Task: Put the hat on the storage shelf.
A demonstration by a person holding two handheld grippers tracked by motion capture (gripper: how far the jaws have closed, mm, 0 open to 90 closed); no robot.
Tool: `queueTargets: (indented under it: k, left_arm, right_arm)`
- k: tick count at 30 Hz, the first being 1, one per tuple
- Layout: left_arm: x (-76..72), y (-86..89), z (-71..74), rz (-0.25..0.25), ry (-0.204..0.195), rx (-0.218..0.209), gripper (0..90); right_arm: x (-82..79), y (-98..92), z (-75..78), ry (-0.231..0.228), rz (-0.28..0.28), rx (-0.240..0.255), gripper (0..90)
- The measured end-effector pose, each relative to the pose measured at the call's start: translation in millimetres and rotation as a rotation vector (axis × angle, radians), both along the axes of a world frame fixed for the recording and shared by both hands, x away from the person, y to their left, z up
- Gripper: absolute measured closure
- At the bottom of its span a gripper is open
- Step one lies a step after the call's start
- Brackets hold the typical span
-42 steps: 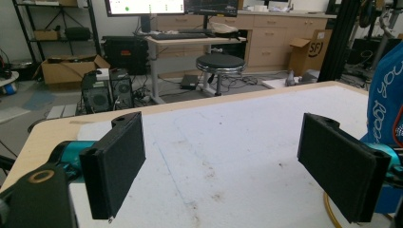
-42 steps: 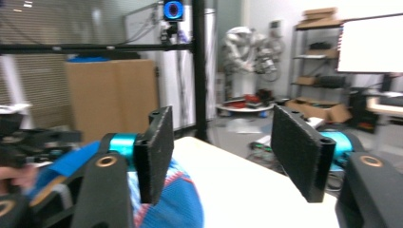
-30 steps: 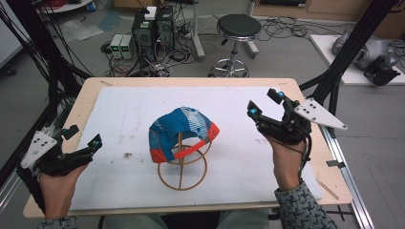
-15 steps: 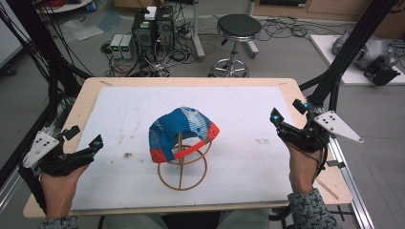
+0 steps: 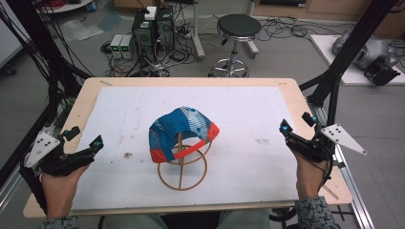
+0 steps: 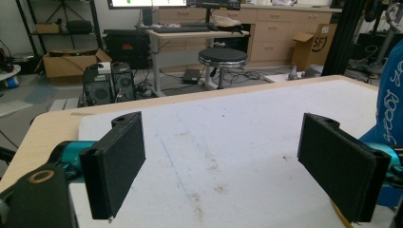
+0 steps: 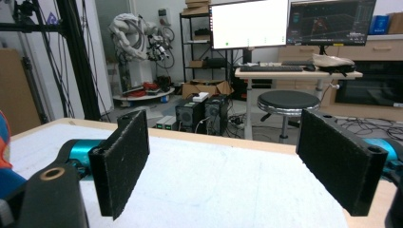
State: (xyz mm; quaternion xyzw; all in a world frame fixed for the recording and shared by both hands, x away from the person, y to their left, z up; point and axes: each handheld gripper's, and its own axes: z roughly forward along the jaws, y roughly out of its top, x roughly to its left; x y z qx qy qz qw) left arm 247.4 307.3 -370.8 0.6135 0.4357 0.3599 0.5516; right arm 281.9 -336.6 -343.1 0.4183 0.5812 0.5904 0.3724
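A blue, white and orange cap hangs on a round wooden wire stand in the middle of the white mat. My left gripper rests at the table's left side, open, with nothing between its jaws; the same gripper looks across the mat, and the cap's blue cloth shows at the right edge. My right gripper sits at the right edge of the mat, open and empty. Between the wide-apart jaws of that gripper lies bare mat, with a bit of the cap at far left.
The wooden table borders the mat on all sides. A black stool, computer boxes and cables stand on the floor beyond the far edge. Black frame posts rise beside both table sides.
My right gripper has moved right and toward the near edge, away from the cap, to the mat's right border. The left gripper has stayed nearly still.
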Motion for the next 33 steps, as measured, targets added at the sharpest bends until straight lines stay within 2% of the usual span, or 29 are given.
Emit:
queueTargets:
  k: [8,18,33]
  left_arm:
    - [0.9,-0.3,-2.5,0.0,0.007,0.003,16.3]
    - [2.2,0.0,-5.6,0.004,0.014,0.006,16.3]
    - [3.5,0.7,-8.8,0.006,0.025,0.011,16.3]
  right_arm:
    - [0.5,-7.9,-24.2,0.022,-0.031,-0.003,16.7]
    - [1.2,-12.9,-47.1,0.063,-0.048,-0.015,16.6]
    - [0.5,-13.1,-55.2,0.085,-0.044,-0.015,16.6]
